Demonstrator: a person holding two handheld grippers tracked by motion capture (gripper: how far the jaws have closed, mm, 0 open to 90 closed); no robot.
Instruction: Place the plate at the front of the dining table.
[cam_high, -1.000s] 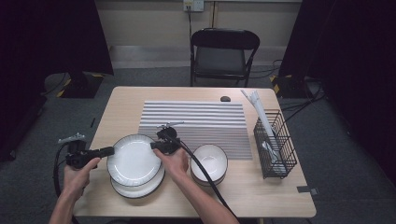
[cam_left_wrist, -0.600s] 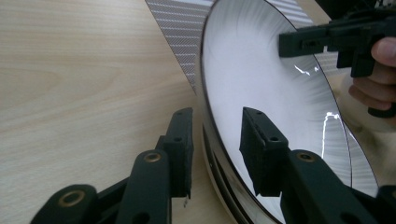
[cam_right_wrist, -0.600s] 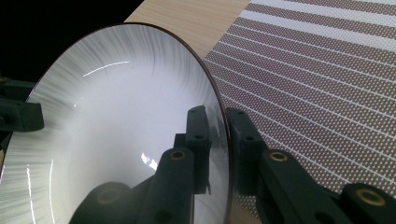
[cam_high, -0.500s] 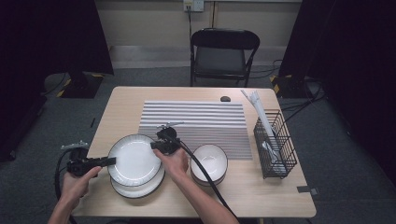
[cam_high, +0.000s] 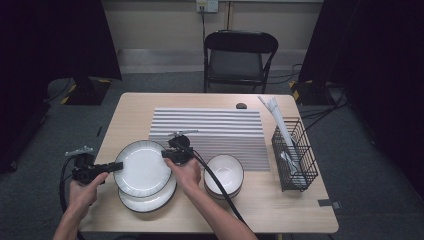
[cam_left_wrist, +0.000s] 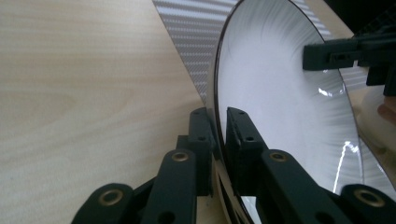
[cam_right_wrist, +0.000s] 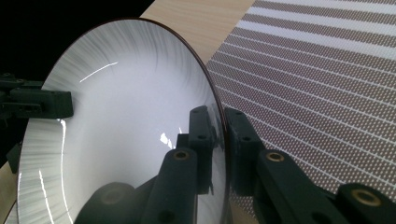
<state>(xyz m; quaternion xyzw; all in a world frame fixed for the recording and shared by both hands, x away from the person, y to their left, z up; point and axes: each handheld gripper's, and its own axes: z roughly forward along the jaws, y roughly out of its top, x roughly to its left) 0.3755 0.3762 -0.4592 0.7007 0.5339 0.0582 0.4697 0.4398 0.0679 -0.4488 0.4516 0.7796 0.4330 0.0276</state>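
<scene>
Change: since half a second ago the left gripper sits a little farther toward the left table edge, and the top plate has lifted slightly off the stack; the right gripper has barely shifted.
Top plate: white with a dark rim, lower left of centre in the high view, held between both grippers above the second plate, which lies flat on the table.
Left gripper: jaws pinched narrow on the plate's left rim, one jaw on each face, as the left gripper view shows.
Right gripper: jaws likewise clamped on the opposite rim, seen edge-on in the right gripper view, just over the edge of the striped mat.
Neighbours: a stack of bowls sits just right of the plates; a wire basket with utensils stands well apart at the right; a folding chair stands beyond the table, top centre.
Risk: both grips bite only the thin, glossy rim, so uneven lifting or the hands pulling apart could let the plate slip and drop onto the plate beneath.
Risk: swinging right too low could clip the bowls.
</scene>
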